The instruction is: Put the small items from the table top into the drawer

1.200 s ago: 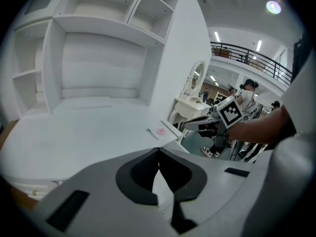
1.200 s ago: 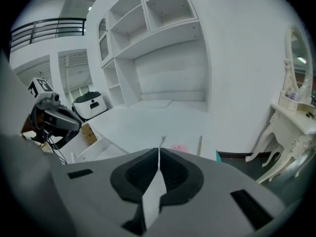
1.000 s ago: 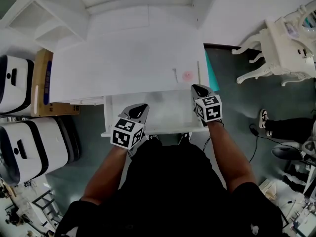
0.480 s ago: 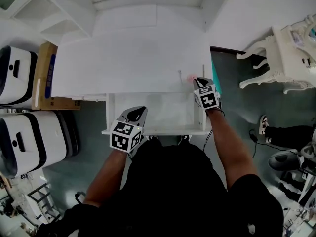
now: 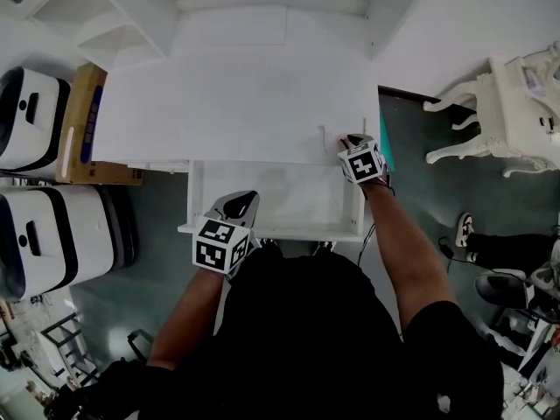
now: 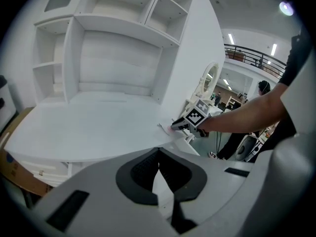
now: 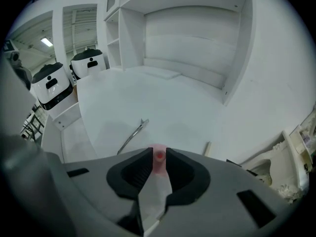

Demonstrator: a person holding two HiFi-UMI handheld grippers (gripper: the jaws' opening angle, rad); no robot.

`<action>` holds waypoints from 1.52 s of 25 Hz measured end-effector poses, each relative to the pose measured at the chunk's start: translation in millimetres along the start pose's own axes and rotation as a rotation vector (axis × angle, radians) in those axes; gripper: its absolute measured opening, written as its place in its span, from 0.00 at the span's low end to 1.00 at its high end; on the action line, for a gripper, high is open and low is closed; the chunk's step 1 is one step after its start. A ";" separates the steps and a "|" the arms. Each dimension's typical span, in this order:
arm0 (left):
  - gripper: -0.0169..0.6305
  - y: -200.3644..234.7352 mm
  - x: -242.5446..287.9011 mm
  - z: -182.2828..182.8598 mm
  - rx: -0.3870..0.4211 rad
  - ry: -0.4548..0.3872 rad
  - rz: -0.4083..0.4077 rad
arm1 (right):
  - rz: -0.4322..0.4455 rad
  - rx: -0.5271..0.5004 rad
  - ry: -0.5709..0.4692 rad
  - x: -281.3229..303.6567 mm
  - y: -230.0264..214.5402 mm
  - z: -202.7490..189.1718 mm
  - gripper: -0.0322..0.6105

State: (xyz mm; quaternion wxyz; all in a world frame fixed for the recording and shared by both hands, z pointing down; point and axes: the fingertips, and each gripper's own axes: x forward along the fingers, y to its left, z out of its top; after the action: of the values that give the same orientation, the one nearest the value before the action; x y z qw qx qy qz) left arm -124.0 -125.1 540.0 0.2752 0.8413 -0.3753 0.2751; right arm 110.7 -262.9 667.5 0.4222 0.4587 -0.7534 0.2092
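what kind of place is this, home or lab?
Likely a lab or test hall, not a home: a staged white desk, boxy white machines beside it, a mezzanine railing and strip lights.

The small pink item (image 7: 159,154) shows only its round top between the right tongs (image 7: 158,158), its lower part hidden, its kind unclear; the thin metal piece (image 7: 131,137) and pale stick (image 7: 208,148) on the desk (image 7: 148,102) are too small to name; the left tongs (image 5: 246,198) cover part of the drawer (image 5: 289,232) front.
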 end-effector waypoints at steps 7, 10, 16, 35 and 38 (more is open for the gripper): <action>0.04 -1.4 -3.9 -2.7 -0.009 -0.007 0.010 | 0.001 0.015 0.005 2.2 -0.8 -5.2 0.16; 0.04 -1.5 -5.1 -2.4 -0.007 -0.008 0.012 | -0.007 0.012 0.001 1.5 -2.4 -3.7 0.14; 0.04 2.4 -8.6 -2.3 -0.005 -0.016 0.014 | -0.006 0.020 -0.055 -11.0 1.9 8.7 0.14; 0.04 -6.1 0.6 -1.4 0.034 -0.004 -0.022 | 0.197 -0.264 -0.050 -52.9 130.4 -55.1 0.14; 0.04 -4.9 -2.3 -5.4 0.033 0.007 -0.013 | 0.214 -0.295 -0.003 -28.9 145.1 -69.9 0.14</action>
State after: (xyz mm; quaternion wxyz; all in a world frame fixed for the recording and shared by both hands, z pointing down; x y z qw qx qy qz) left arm -122.9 -117.6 540.9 0.2646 0.8470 -0.3643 0.2825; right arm 22.3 -127.6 692.8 0.4591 0.3095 -0.8210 0.1397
